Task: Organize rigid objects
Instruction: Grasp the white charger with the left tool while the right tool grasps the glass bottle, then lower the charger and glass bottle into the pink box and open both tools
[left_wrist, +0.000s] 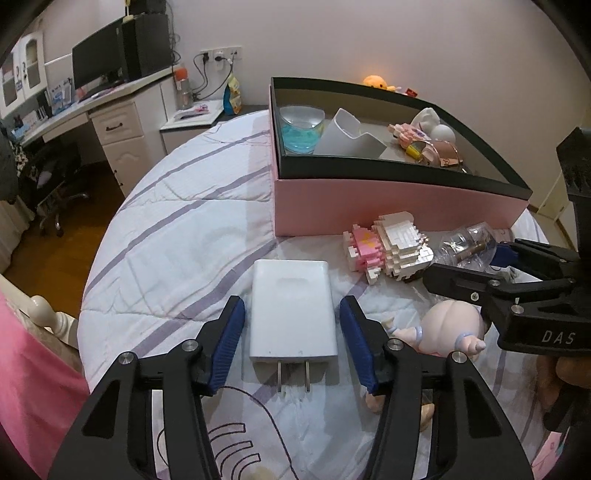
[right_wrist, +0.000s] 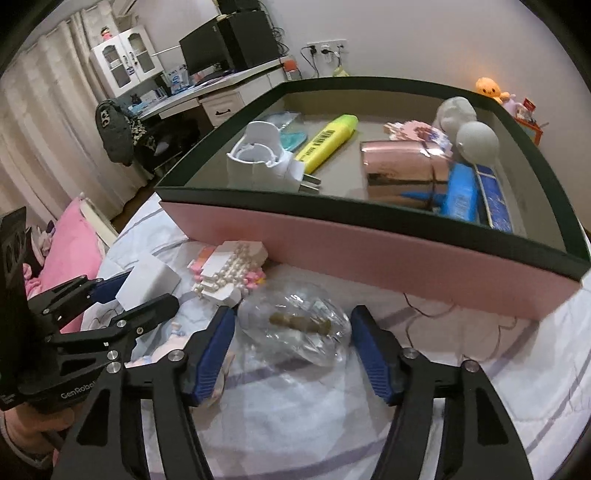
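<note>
On a striped bed quilt (left_wrist: 177, 236), a white plug adapter (left_wrist: 291, 308) lies flat between the spread-apart fingers of the left gripper (left_wrist: 291, 314), prongs toward the camera, untouched. The right gripper (right_wrist: 291, 325), also spread wide, frames a clear glass ornament (right_wrist: 295, 326). A pink box (right_wrist: 369, 254) sits just beyond.

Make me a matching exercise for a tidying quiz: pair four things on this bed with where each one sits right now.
Things:
1. white plug charger
2. yellow highlighter pen
3. clear crinkly plastic piece
4. pink-and-white brick figure

Places:
A. inside the pink box
B. between the open right hand-held gripper fingers
C. on the bed against the box's front wall
D. between the open left hand-held gripper fingers

Pairs: 1-D, 2-A, 3-B, 4-C
</note>
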